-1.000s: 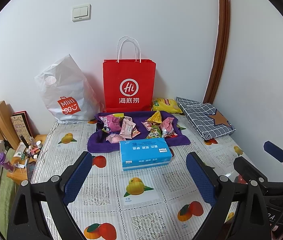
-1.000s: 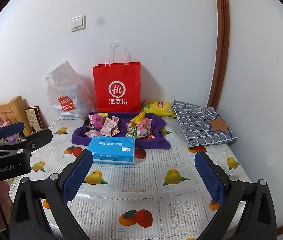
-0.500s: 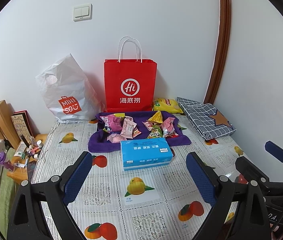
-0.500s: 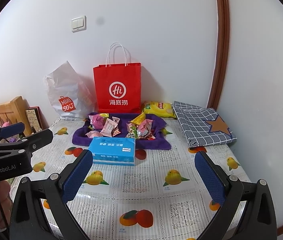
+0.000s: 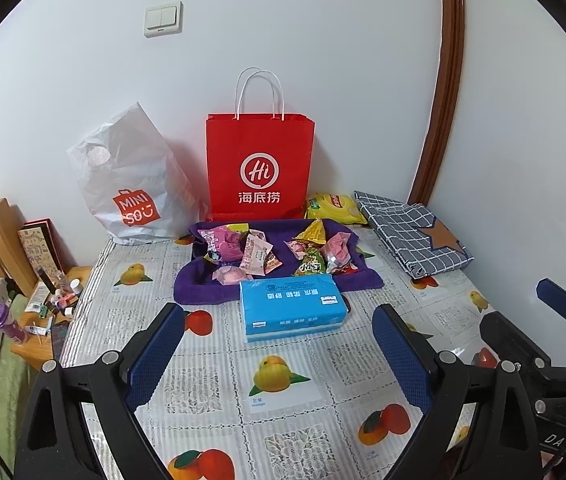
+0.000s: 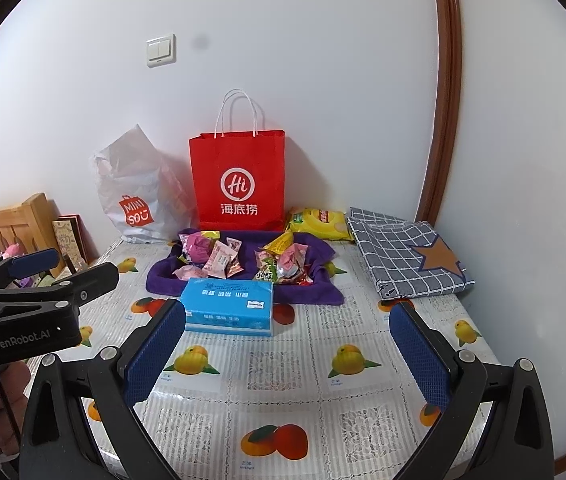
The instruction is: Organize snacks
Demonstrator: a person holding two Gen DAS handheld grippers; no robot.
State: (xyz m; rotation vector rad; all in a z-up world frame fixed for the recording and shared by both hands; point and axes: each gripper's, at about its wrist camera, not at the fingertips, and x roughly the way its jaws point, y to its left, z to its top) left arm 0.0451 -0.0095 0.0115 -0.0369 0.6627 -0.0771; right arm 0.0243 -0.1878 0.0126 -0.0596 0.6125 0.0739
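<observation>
1. Left gripper (image 5: 277, 354) and right gripper (image 6: 289, 354): both spread wide, empty, above the table (image 5: 219, 380), well short of the tissue box (image 5: 292, 306).
2. Snacks (image 5: 271, 254) piled on purple cloth (image 5: 199, 286), just behind tissue box.
3. Red paper bag (image 5: 259, 172) upright behind the cloth.

Even, soft indoor light; sharp centre, strong fisheye bending, black corners.

Two bags (image 5: 259, 170); one tissue box (image 5: 292, 306); one purple towel (image 5: 199, 282); one folded cloth (image 5: 413, 232).
</observation>
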